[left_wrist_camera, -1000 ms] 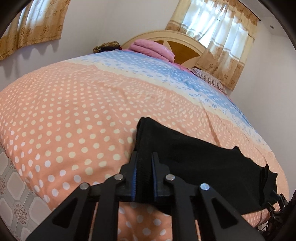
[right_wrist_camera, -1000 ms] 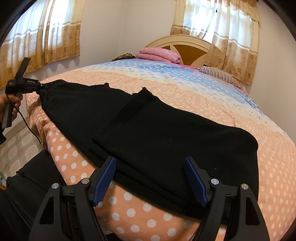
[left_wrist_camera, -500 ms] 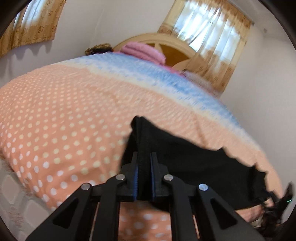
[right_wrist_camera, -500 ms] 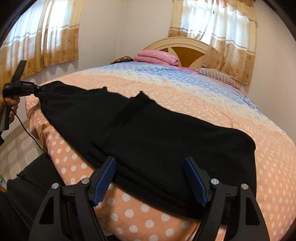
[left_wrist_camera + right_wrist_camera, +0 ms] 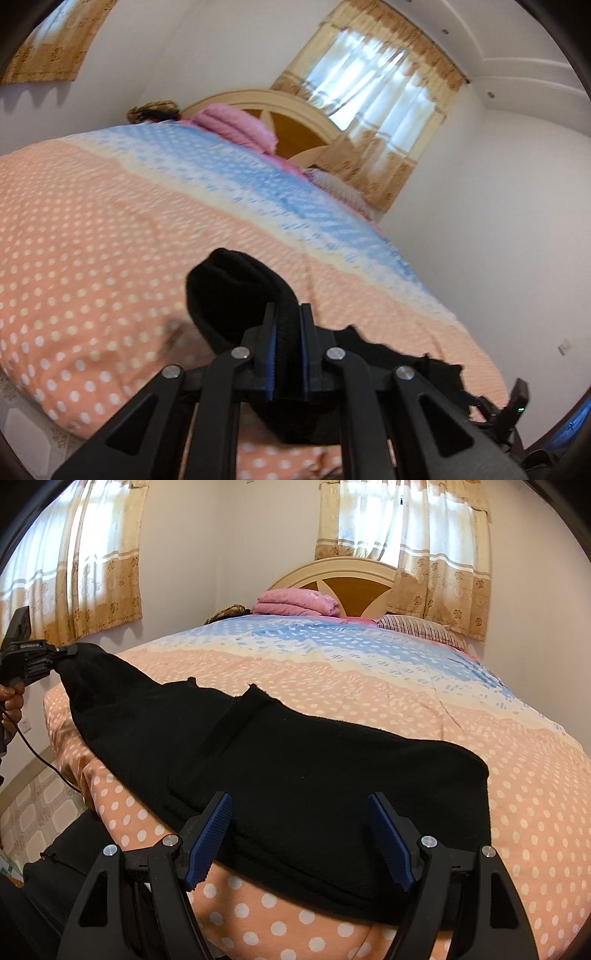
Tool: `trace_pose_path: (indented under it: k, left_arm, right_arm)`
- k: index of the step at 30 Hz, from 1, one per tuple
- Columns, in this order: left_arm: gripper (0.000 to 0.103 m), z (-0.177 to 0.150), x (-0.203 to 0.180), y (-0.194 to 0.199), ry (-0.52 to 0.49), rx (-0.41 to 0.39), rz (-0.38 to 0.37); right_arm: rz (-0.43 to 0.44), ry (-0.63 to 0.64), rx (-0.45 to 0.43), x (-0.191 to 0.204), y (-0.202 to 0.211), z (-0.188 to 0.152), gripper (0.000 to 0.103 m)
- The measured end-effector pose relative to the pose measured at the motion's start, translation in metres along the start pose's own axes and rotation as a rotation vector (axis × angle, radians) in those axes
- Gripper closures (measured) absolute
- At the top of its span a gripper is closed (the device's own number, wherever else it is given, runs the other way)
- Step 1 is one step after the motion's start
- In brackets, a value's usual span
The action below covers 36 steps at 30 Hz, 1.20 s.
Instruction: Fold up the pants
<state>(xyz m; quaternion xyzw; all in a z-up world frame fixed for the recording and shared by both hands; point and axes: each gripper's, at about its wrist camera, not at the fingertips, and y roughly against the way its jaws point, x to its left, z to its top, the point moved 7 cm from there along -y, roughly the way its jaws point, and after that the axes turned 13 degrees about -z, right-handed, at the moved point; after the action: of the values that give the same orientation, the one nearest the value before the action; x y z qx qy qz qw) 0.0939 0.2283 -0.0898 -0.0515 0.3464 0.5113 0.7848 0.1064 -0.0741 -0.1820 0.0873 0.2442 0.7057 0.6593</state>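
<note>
Black pants [image 5: 295,760] lie lengthwise along the near edge of a polka-dot bed. My left gripper [image 5: 287,325] is shut on one end of the pants [image 5: 236,291] and holds it lifted off the bed, the cloth bunched and drooping. It also shows at the far left of the right wrist view [image 5: 55,653], pinching that raised end. My right gripper [image 5: 299,812] is open, its blue-padded fingers [image 5: 210,838] spread just above the other end of the pants, which lies flat.
The bed cover [image 5: 369,672] is orange with white dots, blue near the headboard [image 5: 351,572]. A folded pink blanket [image 5: 299,602] and a striped pillow [image 5: 417,627] lie at the head. Curtained windows are behind. Tiled floor [image 5: 33,812] lies left of the bed.
My left gripper has lifted its end of the pants up off the bed, and the cloth now bunches and hangs. The right gripper has stayed open over the other end.
</note>
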Motion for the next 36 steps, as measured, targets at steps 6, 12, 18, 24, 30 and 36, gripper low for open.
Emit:
trace_pose_path:
  k: [6,12,18,24,30,36]
  left_arm:
    - [0.093,0.009,-0.053,-0.016,-0.076,0.009,-0.104]
    - [0.093,0.007,-0.101,-0.041,-0.144,0.057,-0.208]
    - [0.093,0.004,-0.148,-0.061,-0.206,0.103,-0.306]
    - [0.093,-0.006,-0.193,-0.083,-0.270,0.168,-0.392]
    - [0.093,-0.023,-0.239,-0.115,-0.305,0.259,-0.472]
    - [0.093,-0.053,-0.281,-0.135,-0.345,0.352,-0.535]
  right_arm:
    - [-0.001,-0.046,-0.002,-0.011,0.003,0.007,0.026]
    - [-0.021,-0.099,-0.009,-0.032,0.012,0.017,0.026]
    - [-0.048,-0.142,0.009,-0.058,0.018,0.013,0.026]
    - [-0.086,-0.201,0.030,-0.088,0.020,0.005,0.026]
    - [-0.138,-0.292,0.053,-0.121,0.018,-0.004,0.026]
    - [-0.184,-0.369,0.071,-0.148,0.010,-0.014,0.026]
